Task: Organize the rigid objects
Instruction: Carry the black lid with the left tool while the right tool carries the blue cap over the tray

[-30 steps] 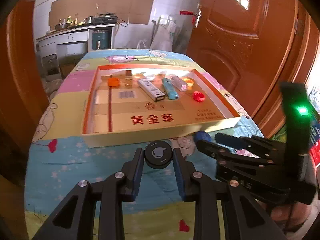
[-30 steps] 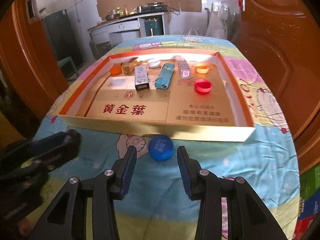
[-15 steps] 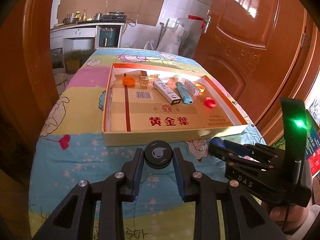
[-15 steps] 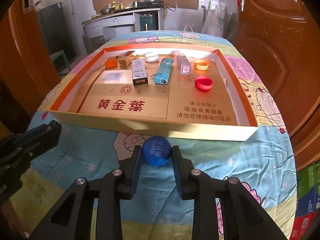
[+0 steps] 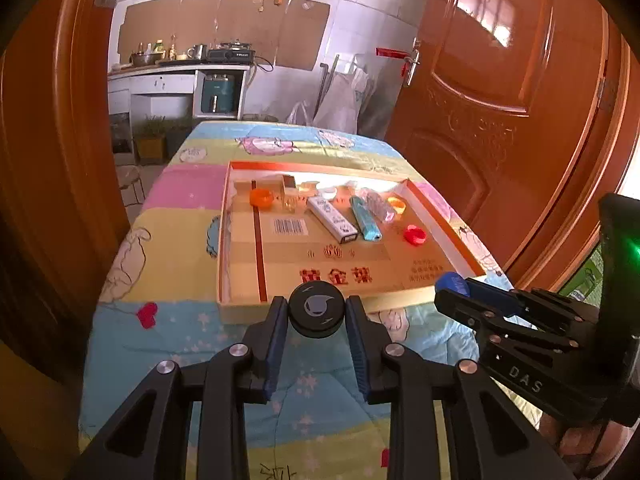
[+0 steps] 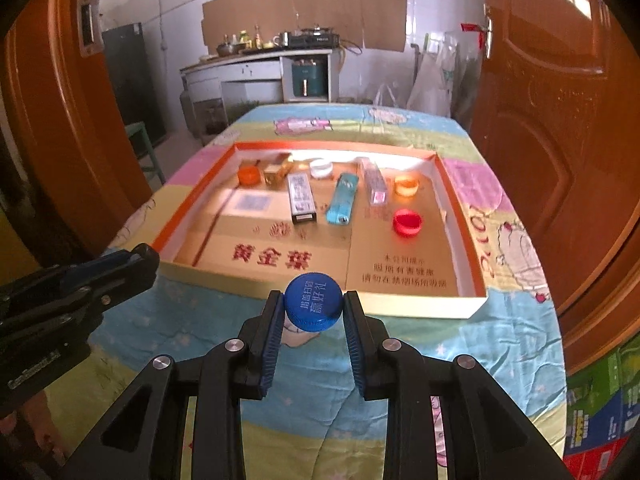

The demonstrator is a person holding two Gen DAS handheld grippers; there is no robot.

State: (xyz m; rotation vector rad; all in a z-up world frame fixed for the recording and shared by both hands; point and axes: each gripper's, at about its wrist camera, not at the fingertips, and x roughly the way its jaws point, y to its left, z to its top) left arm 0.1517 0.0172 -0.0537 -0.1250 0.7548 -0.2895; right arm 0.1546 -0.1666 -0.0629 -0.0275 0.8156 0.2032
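The left gripper (image 5: 317, 314) is clenched on a black cap (image 5: 317, 310), its blue-padded fingers (image 5: 276, 336) pressed against either side of the disc, which is held above the patterned tablecloth (image 5: 168, 320) just in front of the near wall of the cardboard tray (image 5: 440, 300). The right gripper (image 6: 313, 308) grasps a blue cap (image 6: 313, 306) the same way (white characters are printed across its top face), also raised off the cloth and close to the tray's near wall. In the left wrist view the right gripper shows at the right edge with the blue cap at its tip, beside the tray's near right corner. Inside the tray, along the far end, lie an orange cap (image 6: 249, 175), a small gold box (image 6: 277, 173), a white cap (image 6: 321, 168), a black-and-white box (image 6: 302, 197), a teal lighter (image 6: 342, 199), a clear lighter (image 6: 374, 181), a yellow-orange cap (image 6: 407, 185) and, nearer, a red cap (image 6: 407, 222). Red characters are printed on the tray floor. Beyond the table stand a kitchen counter (image 6: 256, 70) and a brown door (image 6: 560, 120).
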